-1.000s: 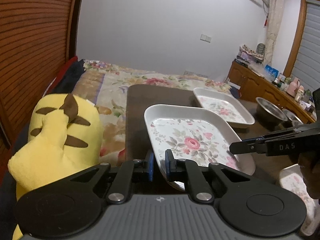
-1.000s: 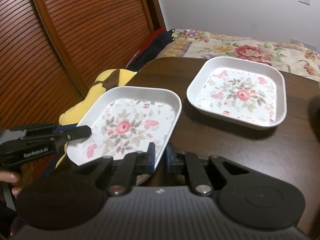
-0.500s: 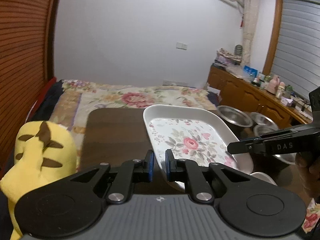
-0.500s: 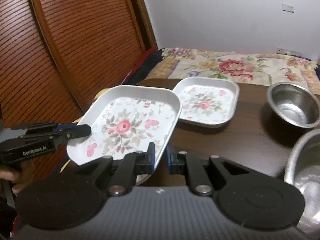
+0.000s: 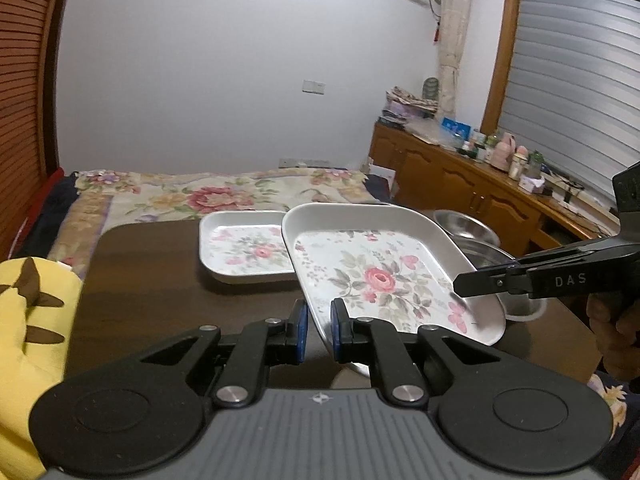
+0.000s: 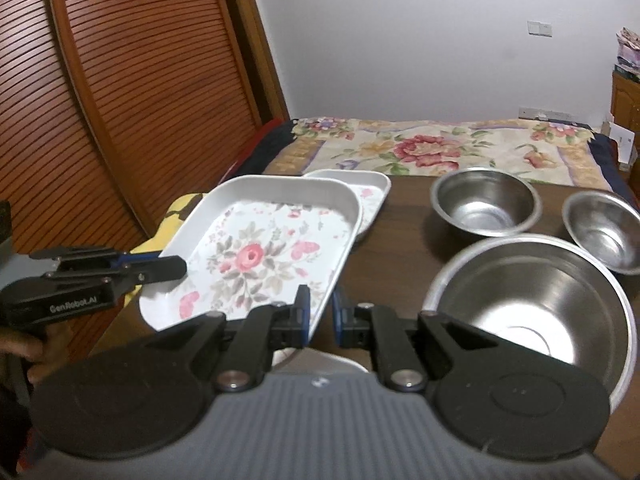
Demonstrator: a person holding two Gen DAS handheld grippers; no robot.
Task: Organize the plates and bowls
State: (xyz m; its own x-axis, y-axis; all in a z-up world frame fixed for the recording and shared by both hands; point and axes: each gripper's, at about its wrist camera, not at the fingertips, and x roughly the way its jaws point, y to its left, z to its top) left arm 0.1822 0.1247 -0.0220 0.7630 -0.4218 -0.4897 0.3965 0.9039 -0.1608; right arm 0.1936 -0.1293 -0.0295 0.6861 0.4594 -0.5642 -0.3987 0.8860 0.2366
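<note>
Grippers — left [image 5: 316, 330] and right [image 6: 320, 316] — clamped on opposite rims of floral plate [image 6: 256, 256], held above table [image 6: 404, 216], second plate [image 5: 244, 248] just behind, steel bowls [image 6: 484, 204] beside.

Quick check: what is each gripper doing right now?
Left gripper: shut on the floral plate rim.
Right gripper: shut on the same plate's opposite rim.

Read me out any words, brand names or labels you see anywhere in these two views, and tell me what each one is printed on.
"DAS": white letters on the side of the right gripper, seen from the left wrist view.
"GenRobot.AI": white letters on the side of the left gripper, seen from the right wrist view; slightly blurred.
Bottles and boxes on the wooden sideboard: any labels are too small to read.
The floral plate both grippers hold carries no text.
</note>
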